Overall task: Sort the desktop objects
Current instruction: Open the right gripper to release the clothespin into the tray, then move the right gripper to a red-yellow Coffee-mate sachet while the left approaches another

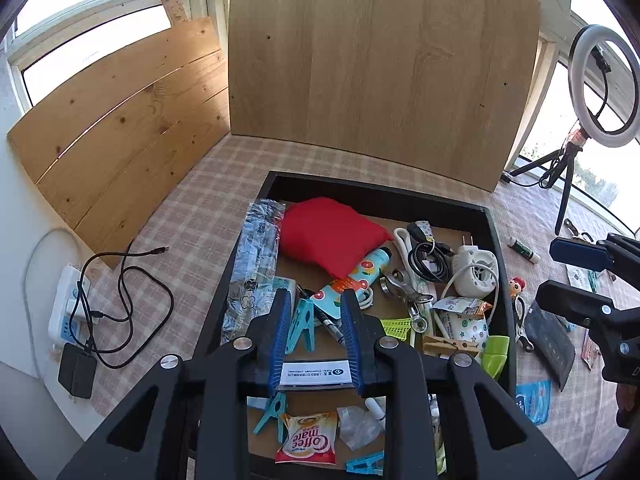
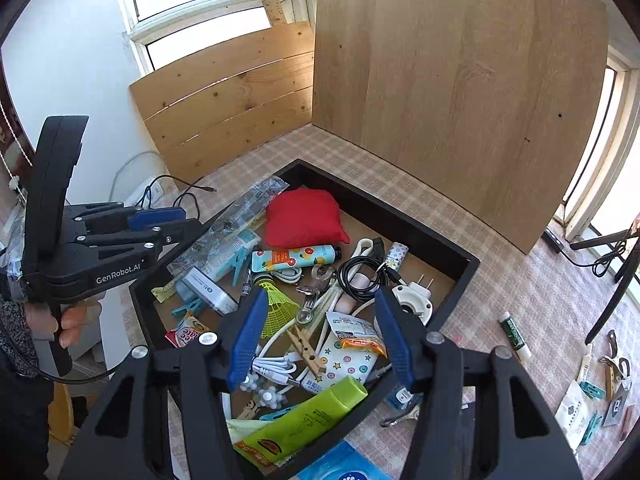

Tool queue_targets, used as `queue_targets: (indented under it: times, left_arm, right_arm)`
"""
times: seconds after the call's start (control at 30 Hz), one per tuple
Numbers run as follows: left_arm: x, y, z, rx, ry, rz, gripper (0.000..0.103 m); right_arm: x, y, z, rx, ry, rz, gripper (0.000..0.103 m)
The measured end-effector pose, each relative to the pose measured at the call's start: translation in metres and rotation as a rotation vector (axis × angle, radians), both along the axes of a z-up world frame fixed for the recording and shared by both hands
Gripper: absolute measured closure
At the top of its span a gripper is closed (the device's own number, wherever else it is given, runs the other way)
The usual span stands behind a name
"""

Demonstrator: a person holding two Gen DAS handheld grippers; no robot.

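Our left gripper point(image 1: 316, 344) pinched a white box point(image 1: 316, 374) over the black tray point(image 1: 494, 240) (mid-frame), maybe to sort it; our right gripper point(image 2: 320, 340) hung open, waiting.

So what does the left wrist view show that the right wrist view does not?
Only the left view shows the ring light and the doll. Only the right view shows the green tube in full and the hand holding the left gripper. Both show the tray, red pouch and glue stick.
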State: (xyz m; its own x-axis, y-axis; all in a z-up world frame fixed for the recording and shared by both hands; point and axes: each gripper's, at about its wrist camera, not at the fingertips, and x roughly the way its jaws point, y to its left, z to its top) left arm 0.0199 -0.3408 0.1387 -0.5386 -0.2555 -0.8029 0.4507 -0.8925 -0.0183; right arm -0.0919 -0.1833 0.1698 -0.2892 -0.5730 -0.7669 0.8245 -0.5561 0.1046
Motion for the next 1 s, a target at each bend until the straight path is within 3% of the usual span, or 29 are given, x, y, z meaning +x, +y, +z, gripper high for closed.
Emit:
queue_targets:
  times: [0.27, 0.4, 0.6, 0.8, 0.93, 1.0]
  left_arm:
    - [-0.016, 0.043, 0.001, 0.008, 0.010, -0.130, 0.079]
    - [-0.033, 0.085, -0.003, 0.014, 0.003, -0.243, 0.079]
    - [-0.057, 0.166, -0.011, 0.042, -0.008, -0.454, 0.079]
    - [-0.083, 0.262, -0.039, 0.115, -0.055, -0.665, 0.079]
    - [-0.096, 0.328, -0.061, 0.153, -0.102, -0.791, 0.078]
    - [-0.104, 0.353, -0.071, 0.154, -0.127, -0.823, 0.070]
  right_arm:
    - [-0.010, 0.052, -0.017, 0.095, 0.067, -0.164, 0.039]
    - [-0.017, 0.105, -0.030, 0.095, 0.027, -0.263, 0.039]
    - [-0.032, 0.225, -0.051, 0.111, -0.053, -0.505, 0.039]
    - [-0.040, 0.366, -0.074, 0.109, -0.144, -0.774, 0.039]
    - [-0.039, 0.428, -0.093, 0.138, -0.180, -0.853, 0.039]
    - [-0.039, 0.445, -0.098, 0.150, -0.175, -0.863, 0.039]
